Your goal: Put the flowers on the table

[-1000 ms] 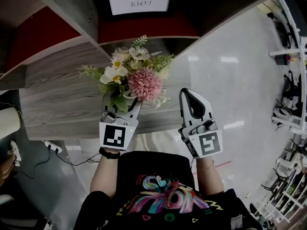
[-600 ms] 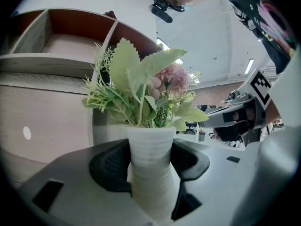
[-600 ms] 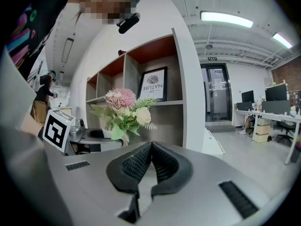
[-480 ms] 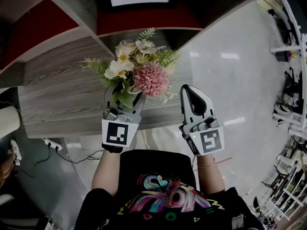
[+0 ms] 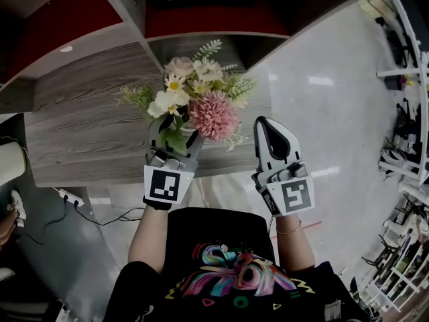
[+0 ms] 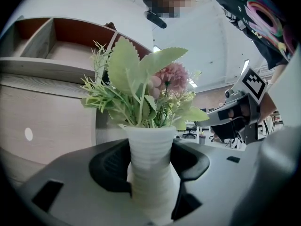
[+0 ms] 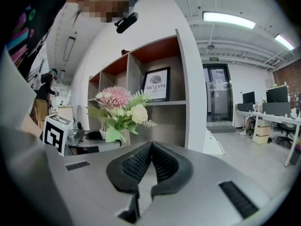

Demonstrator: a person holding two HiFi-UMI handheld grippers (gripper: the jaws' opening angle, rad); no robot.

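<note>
White vase (image 6: 149, 173) of flowers (image 5: 201, 102), pinched in left gripper (image 5: 172, 146), edging farther over wood table (image 5: 80, 133); right gripper (image 7: 149, 160) pressed together, idling; set-down nearing.

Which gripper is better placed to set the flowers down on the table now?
Left. The left gripper is clamped on the white vase that holds the flowers, and it is over the wooden table. The right gripper is beside it, closed on nothing.

The flowers (image 5: 198, 106) stand over the table (image 5: 80, 133), left of the right gripper (image 5: 265, 125), before the shelf (image 5: 201, 24).
</note>
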